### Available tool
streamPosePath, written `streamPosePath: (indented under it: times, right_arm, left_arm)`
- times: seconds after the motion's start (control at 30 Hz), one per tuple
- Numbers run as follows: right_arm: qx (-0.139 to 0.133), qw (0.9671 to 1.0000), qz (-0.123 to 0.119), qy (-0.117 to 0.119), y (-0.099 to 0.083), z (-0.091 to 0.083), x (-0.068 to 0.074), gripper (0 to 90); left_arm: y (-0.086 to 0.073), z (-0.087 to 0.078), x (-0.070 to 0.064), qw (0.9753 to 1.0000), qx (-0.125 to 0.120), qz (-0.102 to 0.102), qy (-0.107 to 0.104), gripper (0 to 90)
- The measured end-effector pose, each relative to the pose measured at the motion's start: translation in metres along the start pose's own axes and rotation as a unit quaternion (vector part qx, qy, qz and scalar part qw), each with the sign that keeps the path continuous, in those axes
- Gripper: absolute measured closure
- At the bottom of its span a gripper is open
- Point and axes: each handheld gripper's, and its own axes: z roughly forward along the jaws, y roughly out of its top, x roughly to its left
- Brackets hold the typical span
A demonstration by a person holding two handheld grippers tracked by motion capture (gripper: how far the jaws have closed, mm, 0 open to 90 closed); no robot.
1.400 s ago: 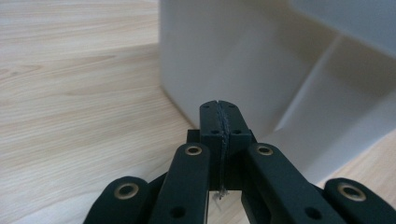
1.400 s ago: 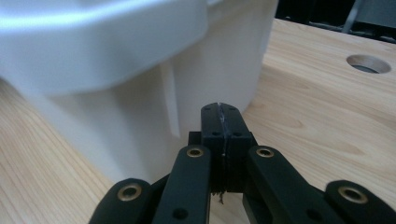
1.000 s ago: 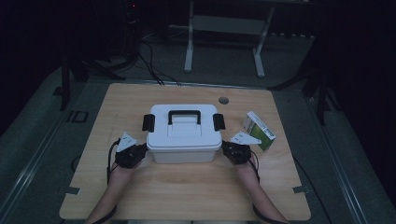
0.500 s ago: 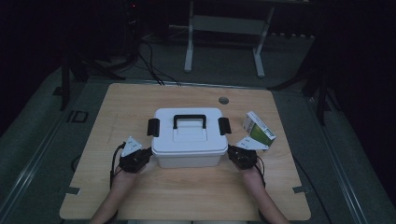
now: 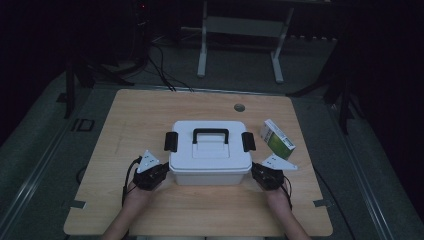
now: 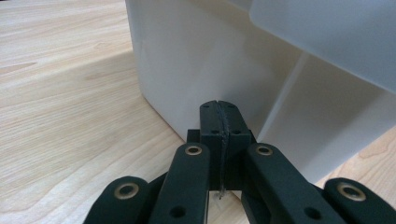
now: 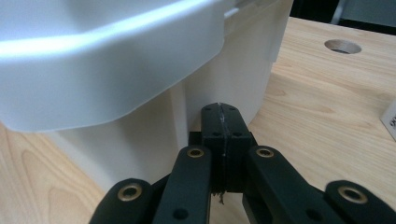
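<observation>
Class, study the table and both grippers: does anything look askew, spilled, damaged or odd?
Little stands out. The white box sits square with its lid on. Only the small green carton lies at an angle to the table edge. Both grippers, left and right, are shut beside the box.

White box pulled nearer the person, both grippers drawn back alongside

Light wooden table, round cable hole near far edge, white lidded storage box with black handle standing mid-table, small green-and-white carton, possibly a medicine pack, just beside its right.
</observation>
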Motion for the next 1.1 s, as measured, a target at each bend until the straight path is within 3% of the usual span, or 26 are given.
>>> streamPosePath:
  times: [0.6,1.1]
  right_arm:
    - [0.002,1.0000,0.007,-0.003,-0.016,-0.035,-0.003,90.0]
    - [-0.002,0.9997,0.021,-0.011,-0.029,-0.063,-0.006,90.0]
  left_arm:
    - [0.000,0.003,-0.027,0.9994,0.008,0.022,-0.024,89.8]
    - [0.001,0.007,-0.046,0.9977,0.017,0.034,-0.056,89.8]
